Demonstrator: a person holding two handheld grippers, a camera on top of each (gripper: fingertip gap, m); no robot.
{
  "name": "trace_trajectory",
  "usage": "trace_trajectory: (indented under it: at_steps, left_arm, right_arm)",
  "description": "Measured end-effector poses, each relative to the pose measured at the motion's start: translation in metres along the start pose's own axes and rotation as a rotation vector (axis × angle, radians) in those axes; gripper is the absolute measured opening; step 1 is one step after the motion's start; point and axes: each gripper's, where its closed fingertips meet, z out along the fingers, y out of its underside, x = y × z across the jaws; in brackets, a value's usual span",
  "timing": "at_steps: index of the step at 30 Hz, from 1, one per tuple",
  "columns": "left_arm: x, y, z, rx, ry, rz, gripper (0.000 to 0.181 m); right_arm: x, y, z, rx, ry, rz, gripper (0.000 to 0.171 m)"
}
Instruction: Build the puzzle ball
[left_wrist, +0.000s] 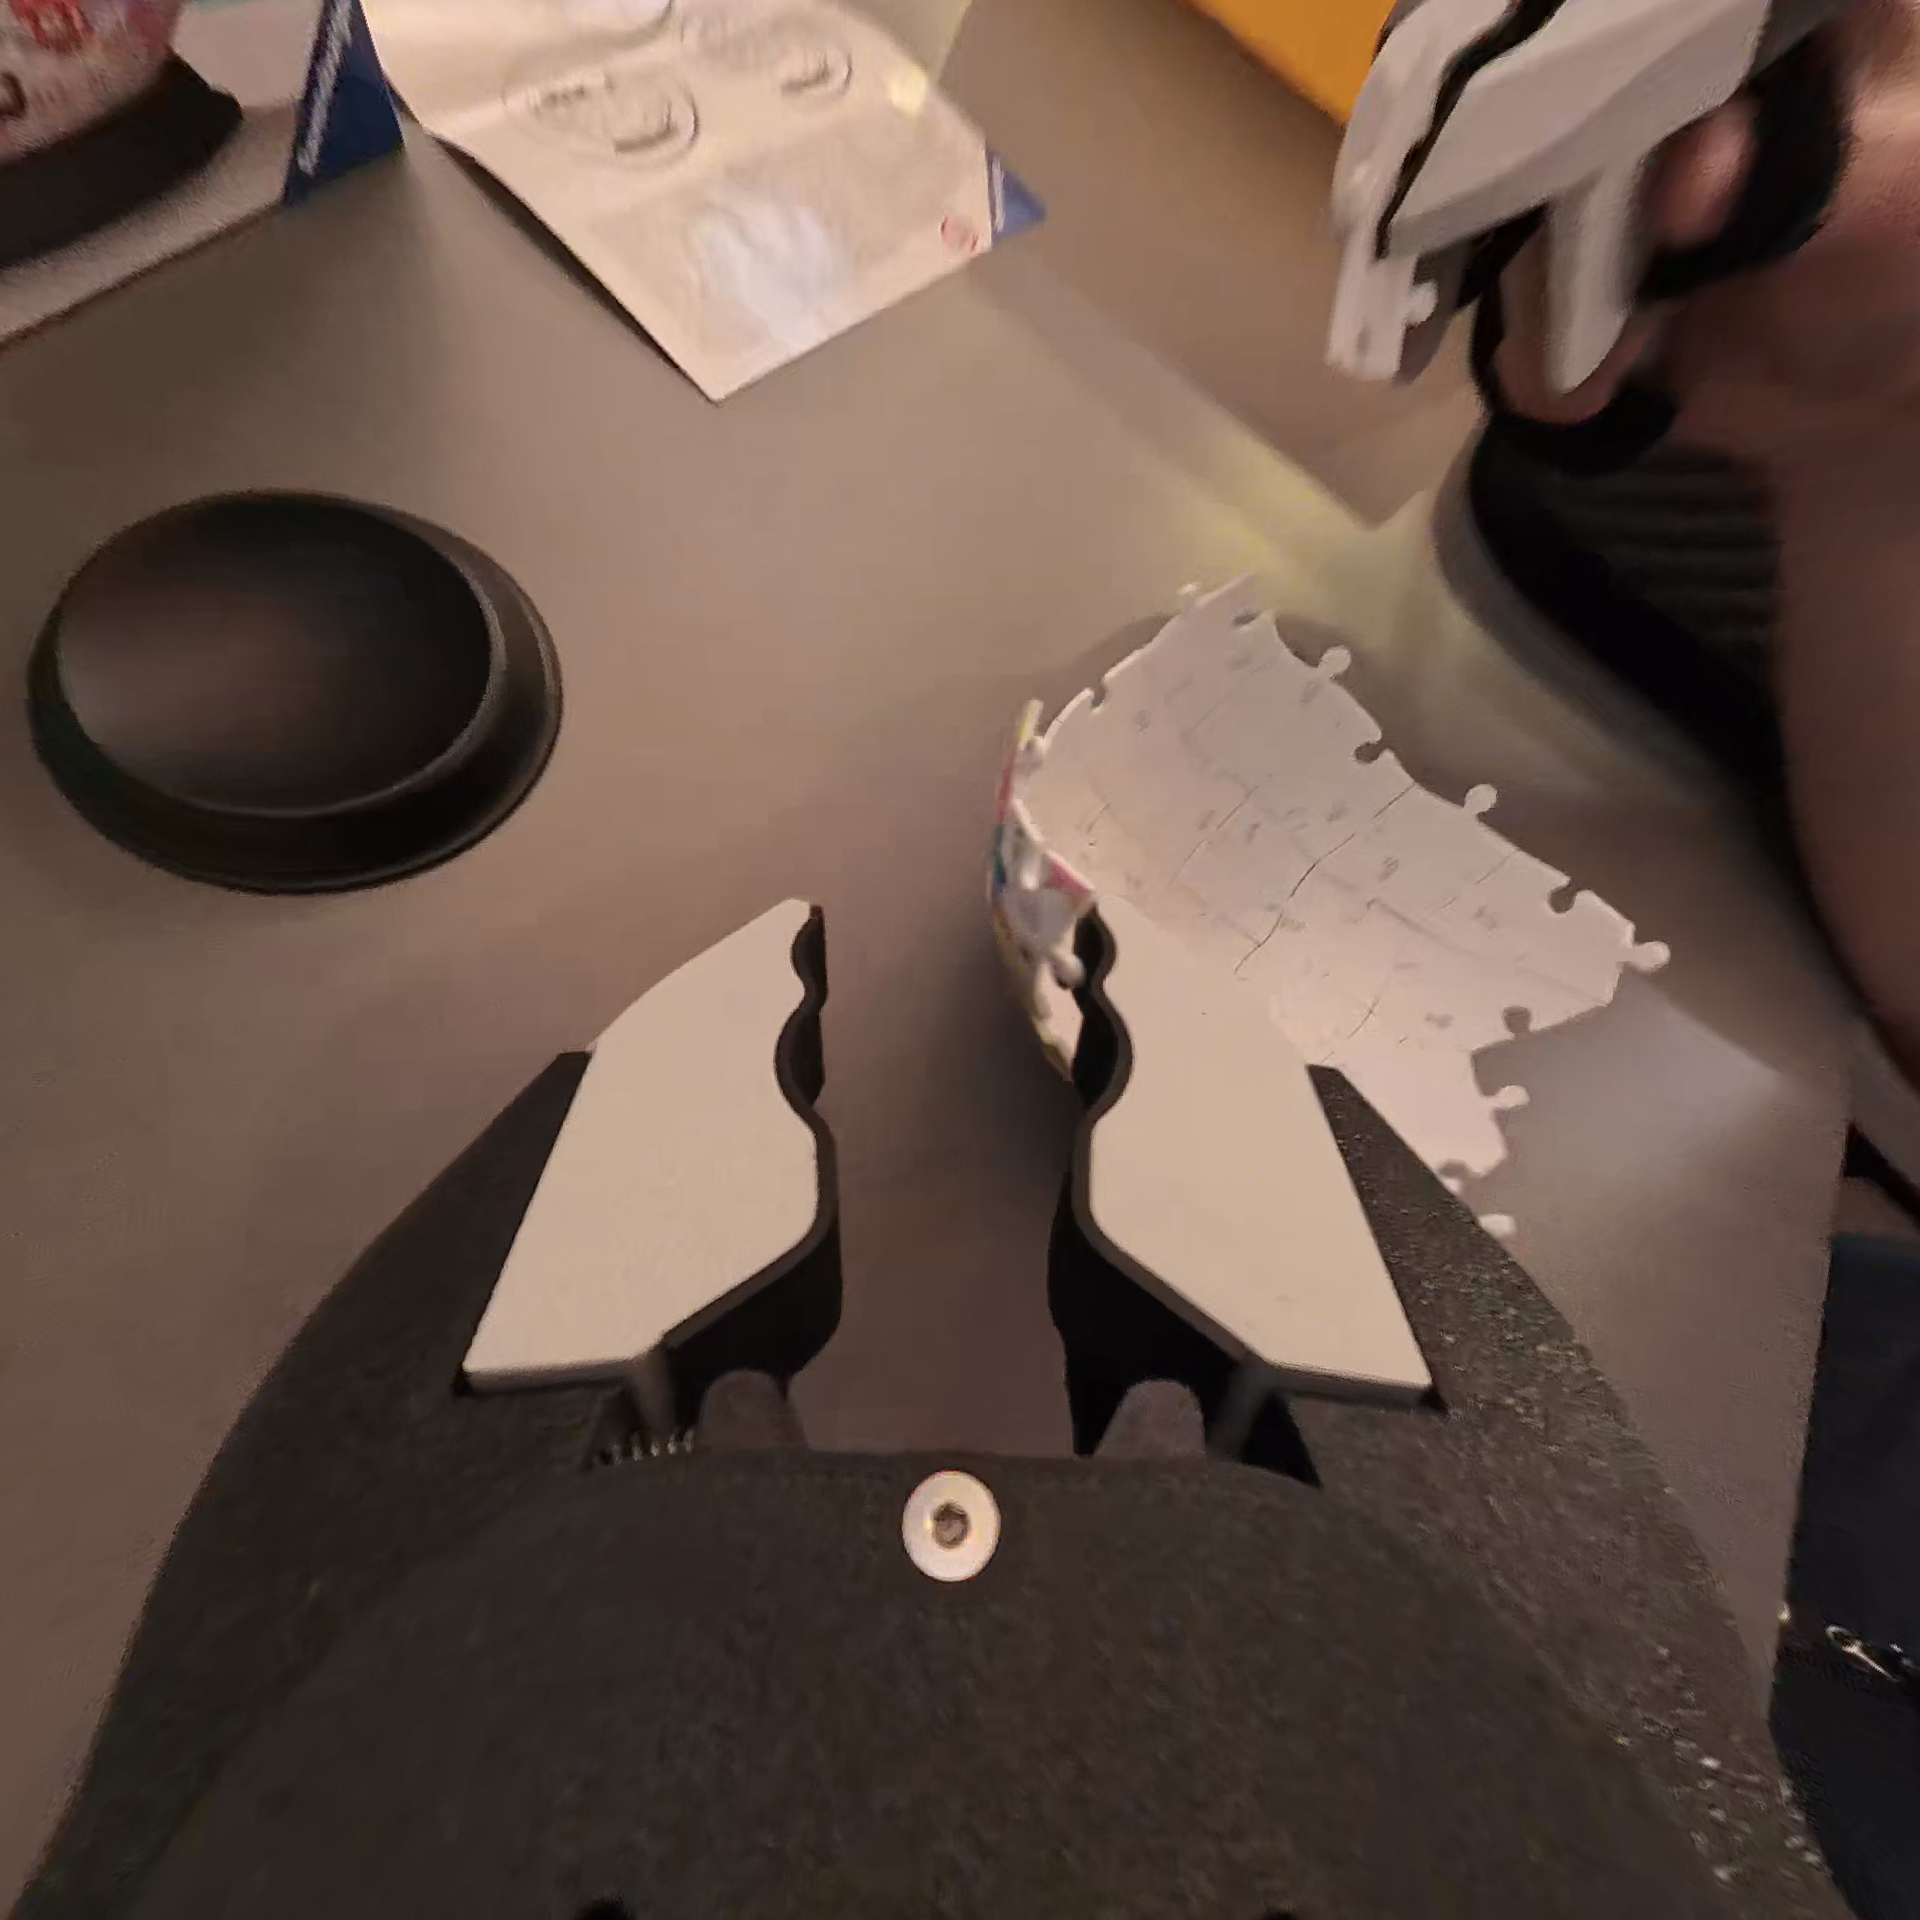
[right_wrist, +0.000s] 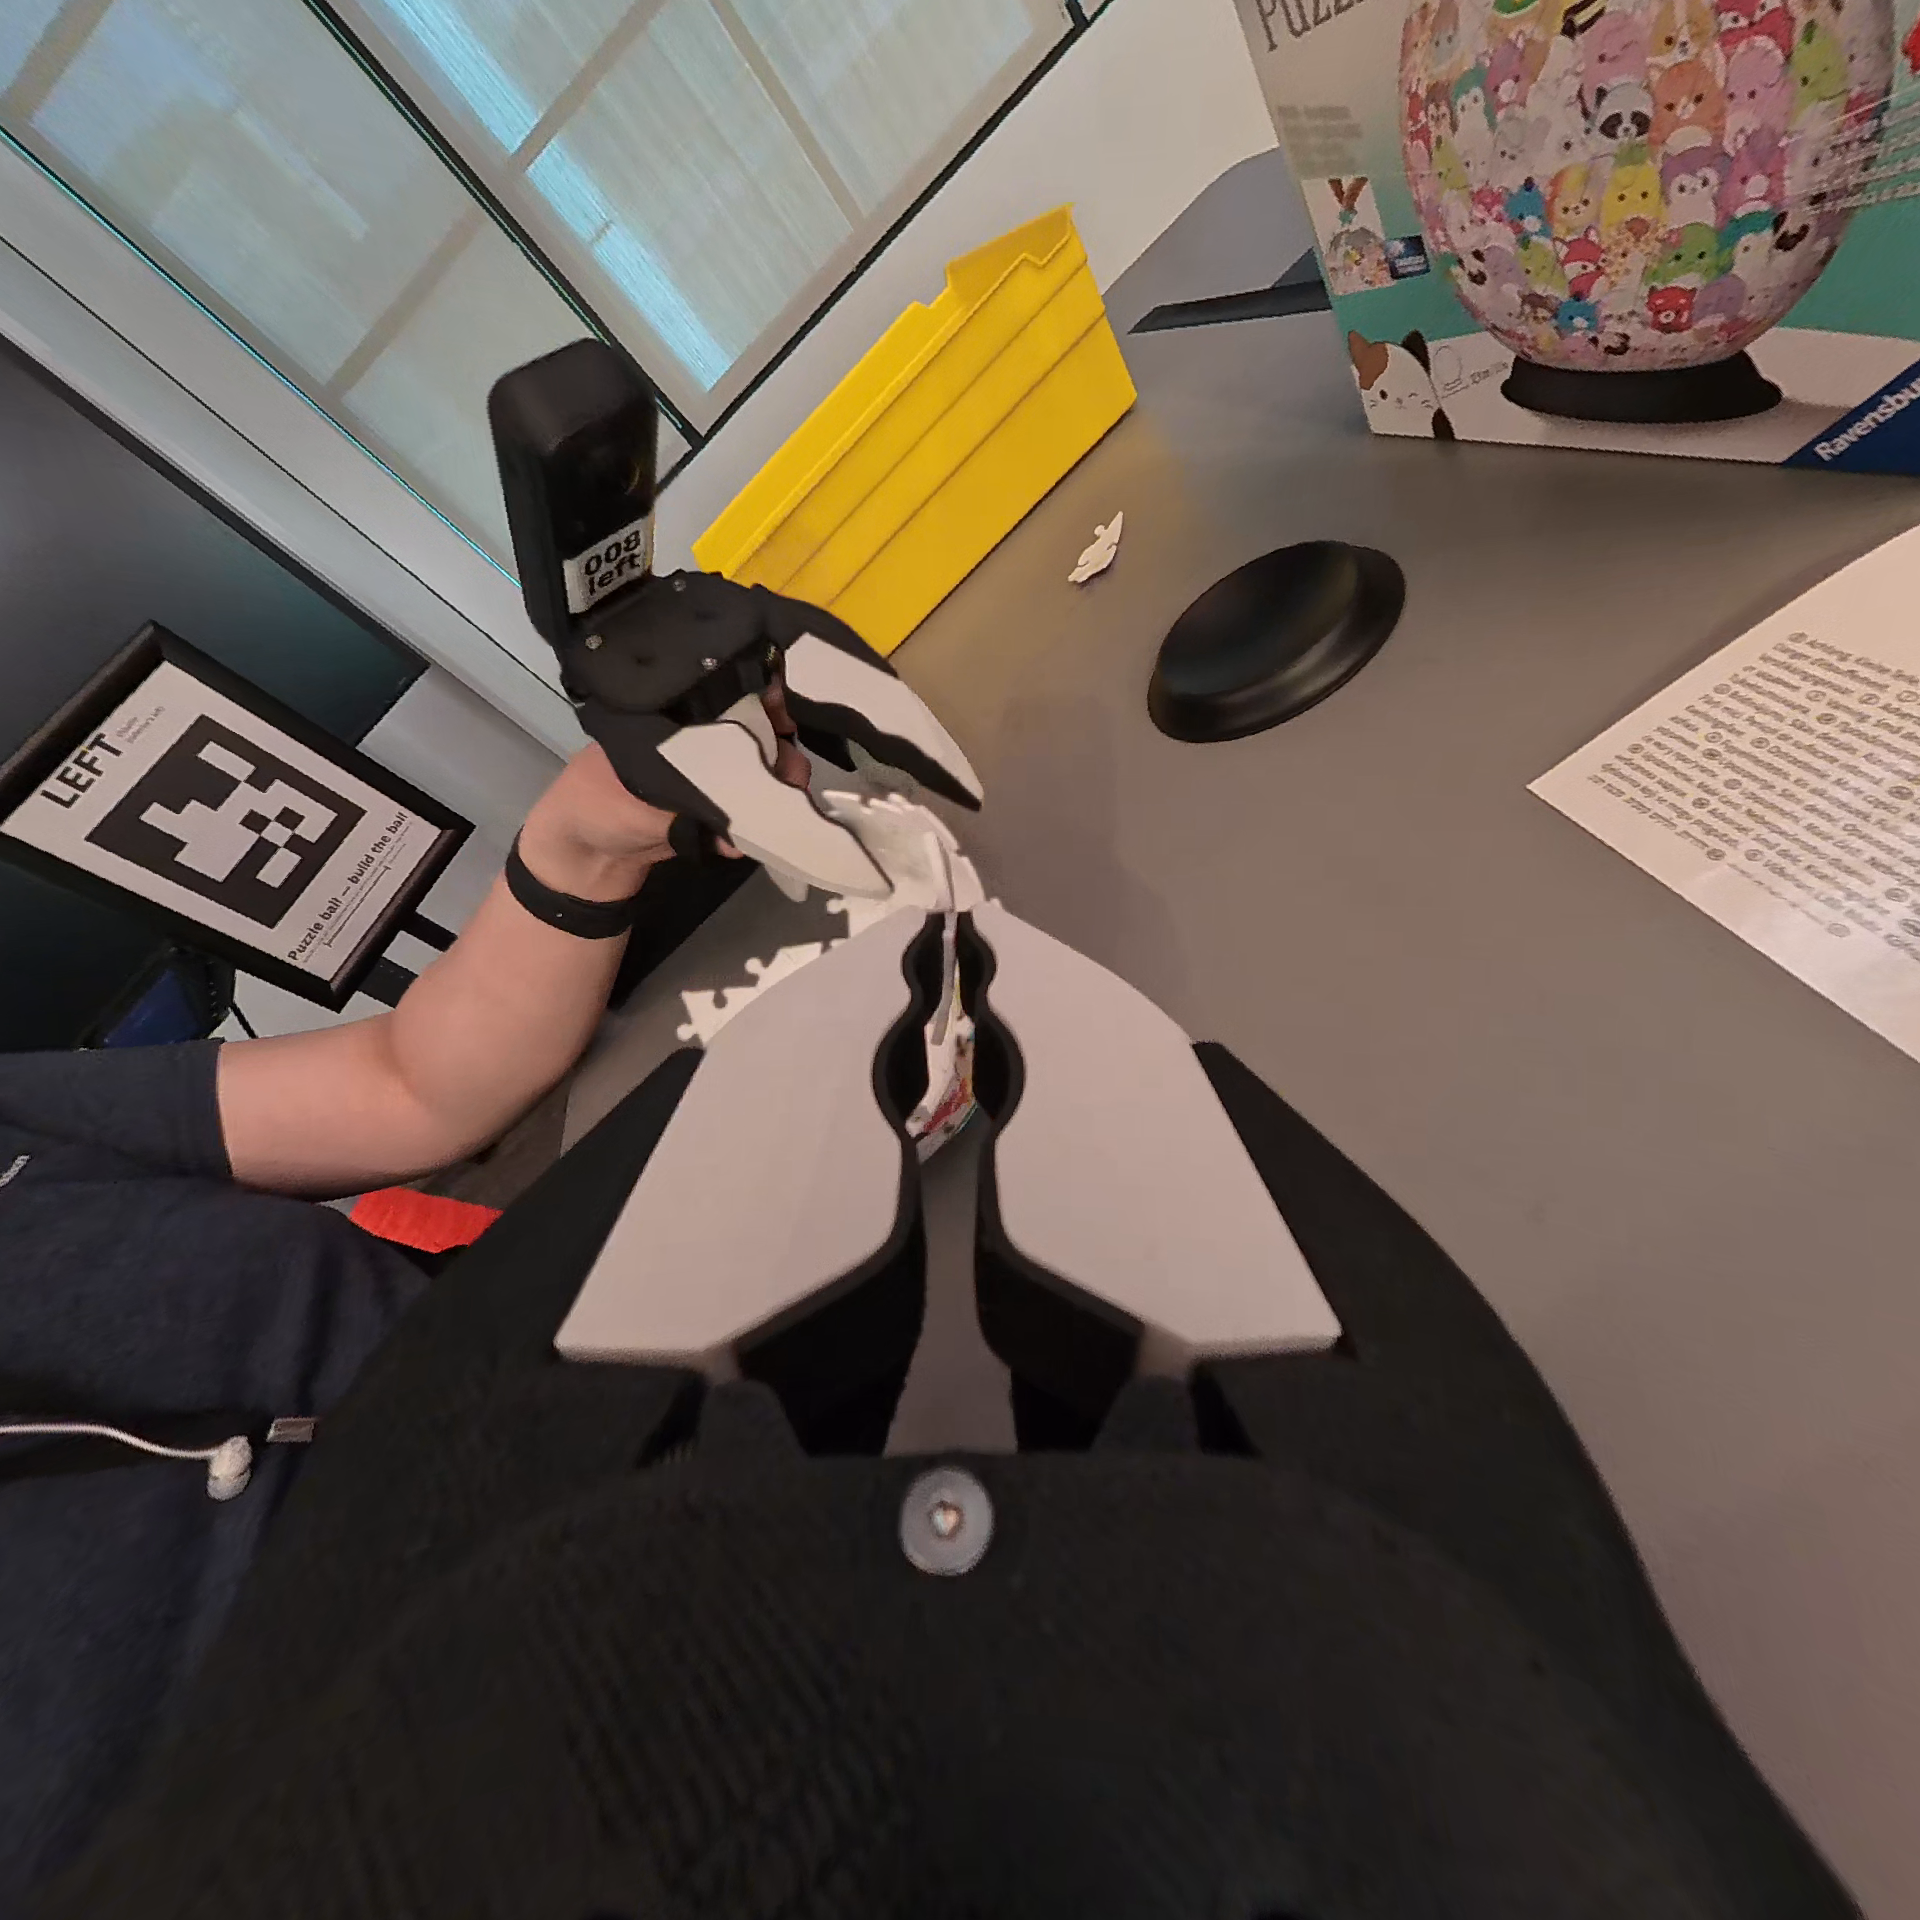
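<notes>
My left wrist view looks steeply down, close; my right looks lower, across; both share the round black plastic stand (left_wrist: 291, 691) (right_wrist: 1278, 639).

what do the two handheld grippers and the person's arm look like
Both grippers, left and right, share one build: a textured black body, pale grey flat fingers with wavy black inner edges, and a silver screw. The left gripper carries a black camera block with a white label. A black wristband and a dark navy sleeve are worn.
</notes>
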Motion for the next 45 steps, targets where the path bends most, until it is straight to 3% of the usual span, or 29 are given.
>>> trace_trajectory:
  at_steps: [10, 21, 33, 37, 39, 41, 45]
  left_arm:
    - [0.001, -0.002, 0.009, 0.014, 0.056, -0.025, 0.031]
    - [0.009, -0.009, 0.011, 0.095, 0.188, -0.076, 0.029]
    - [0.012, -0.006, 0.013, 0.086, 0.208, -0.060, 0.029]
    - [0.010, -0.014, 0.009, 0.103, 0.224, -0.071, 0.032]
    - [0.012, -0.011, 0.010, 0.071, 0.251, -0.065, 0.016]
    - [0.009, -0.008, 0.012, 0.054, 0.229, -0.059, 0.014]
    - [0.011, -0.010, 0.014, 0.052, 0.251, -0.077, 0.022]
  right_arm:
    - [-0.001, 0.004, 0.002, -0.017, -0.009, 0.003, 0.003]
    - [0.000, 0.010, 0.010, -0.061, -0.026, 0.013, 0.003]
    - [-0.002, 0.019, 0.019, -0.143, -0.027, -0.001, 0.003]
    - [-0.006, 0.018, 0.025, -0.185, -0.039, -0.014, 0.003]
    - [-0.008, 0.019, 0.028, -0.221, -0.037, -0.027, 0.003]
    - [-0.008, 0.021, 0.031, -0.270, -0.030, -0.040, 0.003]
    - [-0.009, 0.026, 0.037, -0.362, -0.020, -0.068, 0.003]
